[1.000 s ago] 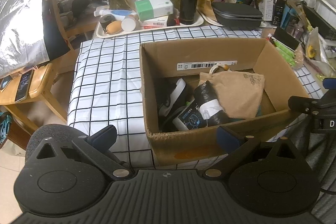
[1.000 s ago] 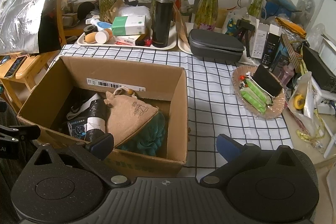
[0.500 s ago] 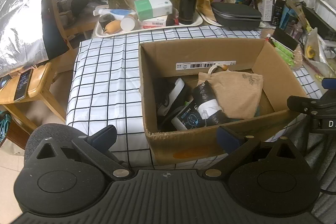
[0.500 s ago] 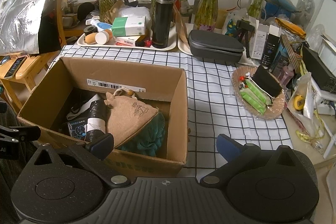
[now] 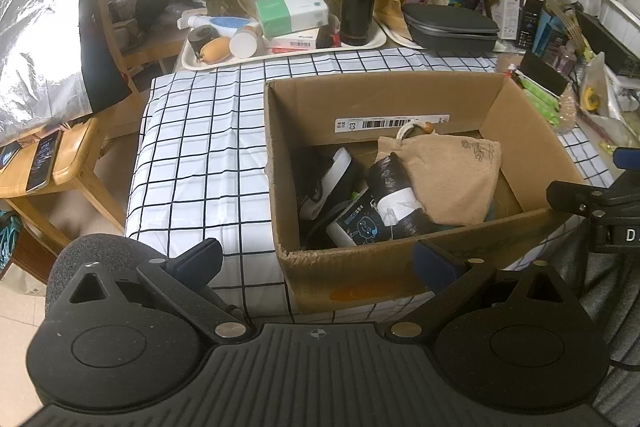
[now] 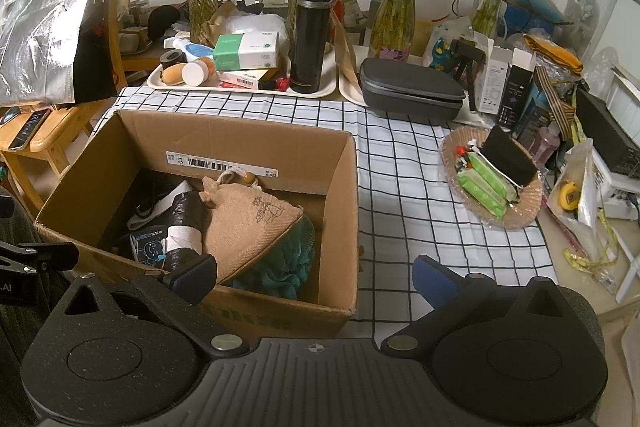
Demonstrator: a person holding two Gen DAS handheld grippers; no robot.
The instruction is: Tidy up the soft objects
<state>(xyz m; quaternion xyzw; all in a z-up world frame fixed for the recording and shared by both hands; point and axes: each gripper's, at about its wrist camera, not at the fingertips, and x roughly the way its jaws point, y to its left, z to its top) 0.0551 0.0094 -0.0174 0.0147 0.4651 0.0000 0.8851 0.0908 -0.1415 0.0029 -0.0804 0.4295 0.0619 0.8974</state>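
Two grippers hang at the near edge of the checked tablecloth (image 5: 200, 163), both spread wide with nothing between their blue-padded fingers: the left gripper (image 5: 316, 259) faces the near wall of the open cardboard box (image 5: 380, 99), and the right gripper (image 6: 316, 275) sits at the box's near right corner, its left fingertip in front of the box wall and its right one over bare cloth. Inside the box the soft things lie piled together: a tan drawstring pouch (image 6: 248, 223) with a small printed drawing rests tilted on top of a teal fluffy cloth (image 6: 280, 267), which fills the near right corner; a black roll with a white band (image 6: 184, 231) leans against the pouch's left side, and just beside it lie a dark packet with a blue cartoon face (image 6: 148, 247) and a black-and-white shoe (image 5: 324, 183) toward the left wall. A barcode label (image 5: 392, 123) is stuck on the inside of the far wall. Beyond the box stand a white tray (image 6: 240, 87) with a black flask (image 6: 310, 39) and a green-and-white box (image 6: 246, 51), a dark grey zip case (image 6: 412, 95) to its right, and a woven dish of green packets (image 6: 492, 187) well apart on the right
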